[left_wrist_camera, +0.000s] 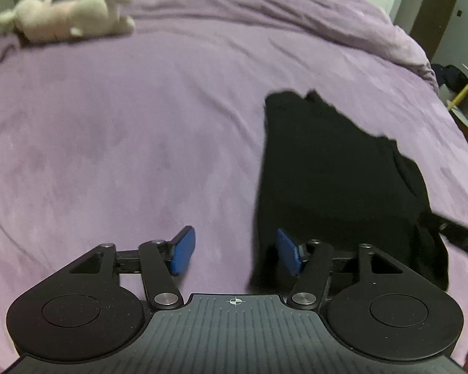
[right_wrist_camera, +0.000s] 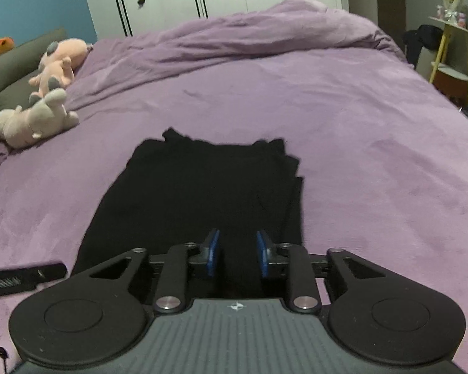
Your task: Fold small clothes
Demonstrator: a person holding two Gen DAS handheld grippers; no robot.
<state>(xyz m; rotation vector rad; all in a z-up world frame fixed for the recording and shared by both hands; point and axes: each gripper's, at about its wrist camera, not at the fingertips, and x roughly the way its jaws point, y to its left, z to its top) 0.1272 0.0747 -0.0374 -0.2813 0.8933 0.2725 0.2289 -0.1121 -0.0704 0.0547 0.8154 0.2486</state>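
The purple bedspread [right_wrist_camera: 343,118] bore a limp black garment [right_wrist_camera: 202,193]; its near hem suited pinching; left gripper [left_wrist_camera: 235,251] gaped empty; right gripper [right_wrist_camera: 237,254] stood narrowly parted above the garment, gripping nothing.

- Left gripper [left_wrist_camera: 235,251], low in its frame's centre, angled downward, blue pads spread wide apart, gripping nothing.
- Right gripper [right_wrist_camera: 237,254], low centre, angled downward, pads narrowly parted, clamping nothing.

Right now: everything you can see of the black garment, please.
The black garment is plain dark soft fabric with no visible print, lying flat on the purple bedspread as a long, roughly rectangular panel. Its far edge is uneven, and layered folds show along one side. The right gripper is over its near end; whether its pads pinch the cloth is unclear.
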